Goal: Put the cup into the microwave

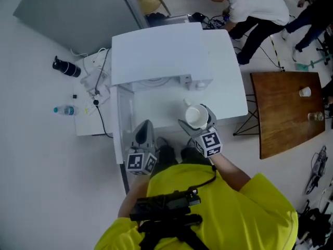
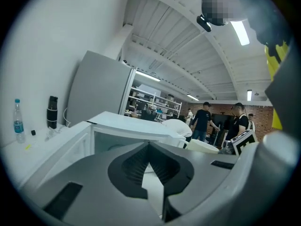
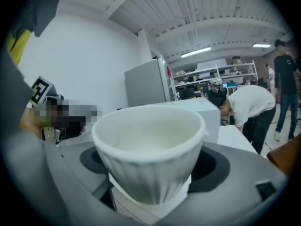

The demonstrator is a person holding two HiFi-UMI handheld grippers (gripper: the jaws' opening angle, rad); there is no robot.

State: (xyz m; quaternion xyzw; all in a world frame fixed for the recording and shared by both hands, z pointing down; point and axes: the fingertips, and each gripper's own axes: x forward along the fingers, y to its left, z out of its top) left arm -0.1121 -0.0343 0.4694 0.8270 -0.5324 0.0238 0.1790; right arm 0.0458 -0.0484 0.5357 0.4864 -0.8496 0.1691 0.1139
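A white ribbed cup (image 3: 148, 157) sits upright between the jaws of my right gripper (image 1: 198, 121), which is shut on it. In the head view the cup (image 1: 194, 114) hangs in front of the white microwave (image 1: 156, 51), right of its cavity. The microwave door (image 1: 123, 120) stands open to the left. My left gripper (image 1: 145, 128) is beside that door, its fingertips (image 2: 149, 147) touching and nothing between them. The left gripper view looks toward the open cavity (image 2: 113, 142).
The microwave stands on a white table (image 1: 231, 95). On a side surface to the left lie a water bottle (image 1: 64, 110), a black flask (image 1: 66, 66) and cables (image 1: 96, 82). A wooden table (image 1: 286, 113) stands to the right. A person (image 1: 250, 7) bends over behind.
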